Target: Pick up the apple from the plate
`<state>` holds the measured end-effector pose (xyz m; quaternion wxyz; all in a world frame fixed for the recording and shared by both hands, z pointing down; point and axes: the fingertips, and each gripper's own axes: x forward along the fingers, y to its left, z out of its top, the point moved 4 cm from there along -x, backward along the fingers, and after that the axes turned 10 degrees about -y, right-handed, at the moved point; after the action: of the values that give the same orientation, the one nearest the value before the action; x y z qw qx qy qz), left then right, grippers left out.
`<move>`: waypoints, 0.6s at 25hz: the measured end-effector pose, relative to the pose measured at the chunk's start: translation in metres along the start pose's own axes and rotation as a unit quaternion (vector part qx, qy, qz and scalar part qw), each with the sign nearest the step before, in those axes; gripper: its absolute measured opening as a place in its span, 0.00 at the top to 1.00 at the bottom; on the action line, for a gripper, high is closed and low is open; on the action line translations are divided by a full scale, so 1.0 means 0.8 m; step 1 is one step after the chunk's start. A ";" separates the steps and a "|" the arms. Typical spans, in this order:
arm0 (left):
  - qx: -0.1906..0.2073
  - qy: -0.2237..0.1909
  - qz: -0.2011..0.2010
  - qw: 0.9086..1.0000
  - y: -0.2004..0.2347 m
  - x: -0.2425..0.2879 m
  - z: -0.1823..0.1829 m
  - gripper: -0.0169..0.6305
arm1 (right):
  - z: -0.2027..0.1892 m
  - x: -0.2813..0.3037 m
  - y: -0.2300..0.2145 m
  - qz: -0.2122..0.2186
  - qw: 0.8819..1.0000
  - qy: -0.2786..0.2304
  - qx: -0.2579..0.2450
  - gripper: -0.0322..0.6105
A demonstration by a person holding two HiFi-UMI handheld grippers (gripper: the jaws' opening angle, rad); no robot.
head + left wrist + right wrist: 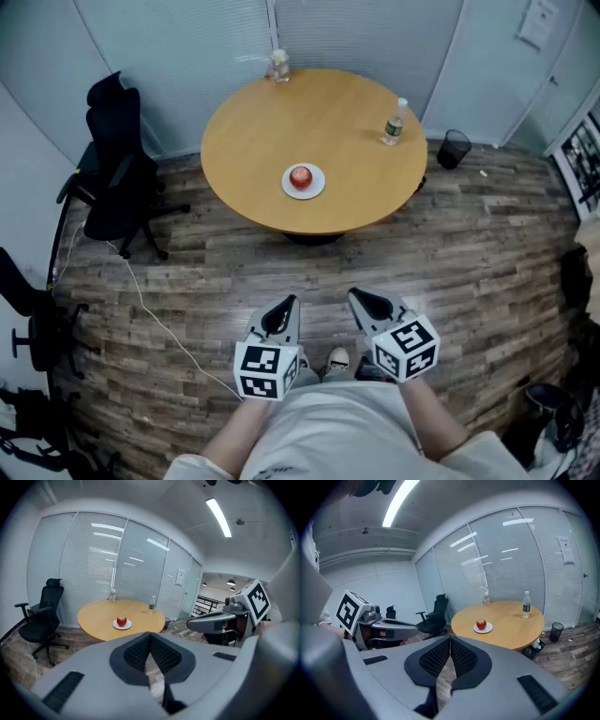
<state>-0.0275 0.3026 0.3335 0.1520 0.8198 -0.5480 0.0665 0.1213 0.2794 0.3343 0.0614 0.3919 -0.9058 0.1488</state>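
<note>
A red apple [301,176] sits on a small white plate [317,187] near the front edge of a round wooden table [319,122]. It shows far off as the apple [122,620] in the left gripper view and the apple [481,624] in the right gripper view. My left gripper [288,307] and right gripper [360,300] hang side by side over the wood floor, well short of the table. Both are shut with nothing between their jaws, as the left gripper [150,637] and right gripper [450,641] views show.
A water bottle [395,122] stands at the table's right side and a clear bottle [277,66] at its far edge. A black office chair [117,173] is left of the table, a black bin [454,147] to its right. A white cable [150,314] runs across the floor.
</note>
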 end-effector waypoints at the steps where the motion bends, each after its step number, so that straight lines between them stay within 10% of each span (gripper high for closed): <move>1: -0.001 0.001 -0.001 1.000 -0.001 -0.001 -0.001 0.97 | -0.001 -0.001 0.001 0.000 1.000 0.001 0.001 0.90; 15: -0.002 -0.001 -0.006 1.000 0.003 -0.016 -0.004 0.97 | -0.009 -0.004 0.017 0.007 1.000 0.007 0.003 0.90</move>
<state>-0.0344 0.3140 0.3337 0.1538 0.8227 -0.5436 0.0640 0.1138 0.2930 0.3377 0.0658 0.3849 -0.9074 0.1551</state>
